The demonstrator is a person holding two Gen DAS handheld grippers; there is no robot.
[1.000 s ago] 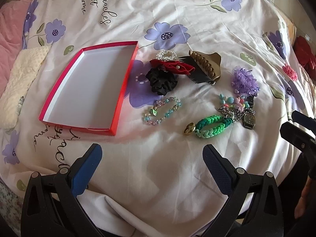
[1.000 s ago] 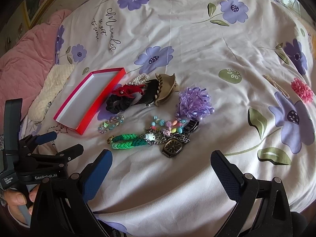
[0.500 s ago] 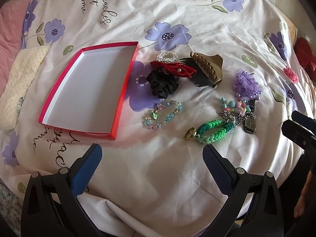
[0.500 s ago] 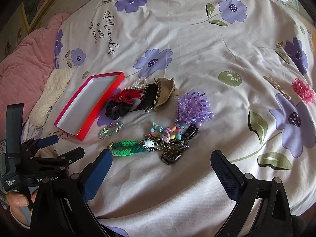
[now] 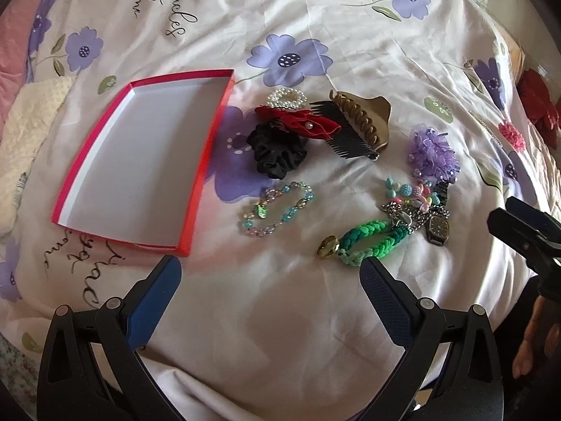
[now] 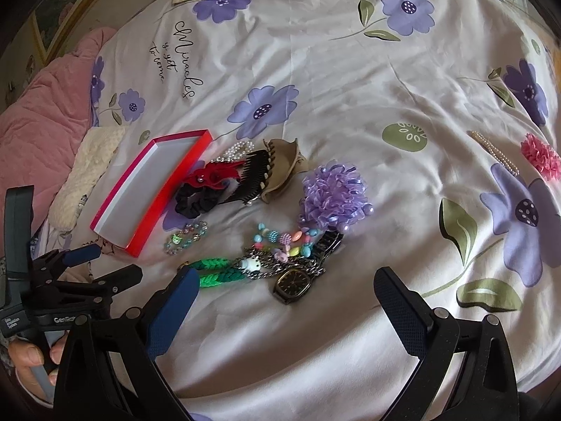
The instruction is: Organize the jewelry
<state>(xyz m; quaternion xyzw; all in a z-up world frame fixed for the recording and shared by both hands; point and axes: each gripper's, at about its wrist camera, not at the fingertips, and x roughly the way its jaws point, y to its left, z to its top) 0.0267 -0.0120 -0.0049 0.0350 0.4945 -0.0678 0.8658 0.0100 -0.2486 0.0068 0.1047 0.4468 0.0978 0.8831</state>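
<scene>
The red box [image 5: 140, 161] lies open on the bed [image 5: 280, 315], its white inside bare; every piece of jewelry sits outside it, to its right. Just beside the box's right wall lie a black scrunchie [image 5: 277, 154] and a red bow clip [image 5: 301, 124], the bow partly over the scrunchie; a pearl band [image 5: 285, 97] sits just beyond the bow. Further right of the box a black comb [image 5: 342, 131] rests against a tan hair clip [image 5: 364, 119]. Near the box's front right corner lies a pale beaded bracelet [image 5: 277, 208]; right of that is a green braided bracelet [image 5: 368, 242], touching a tangle of chain, coloured beads [image 5: 417, 191] and a watch [image 5: 438, 228]; a purple ribbon flower [image 5: 433, 154] sits just beyond the watch. Well away from the box, a pearl strand [image 6: 494, 152] and a pink flower [image 6: 540, 156] lie close together. The left claw [image 5: 270, 280] hangs above bare sheet near the box's front edge, spread wide, gripping nothing; the right claw [image 6: 285, 289] is equally wide and unloaded, over the watch.
</scene>
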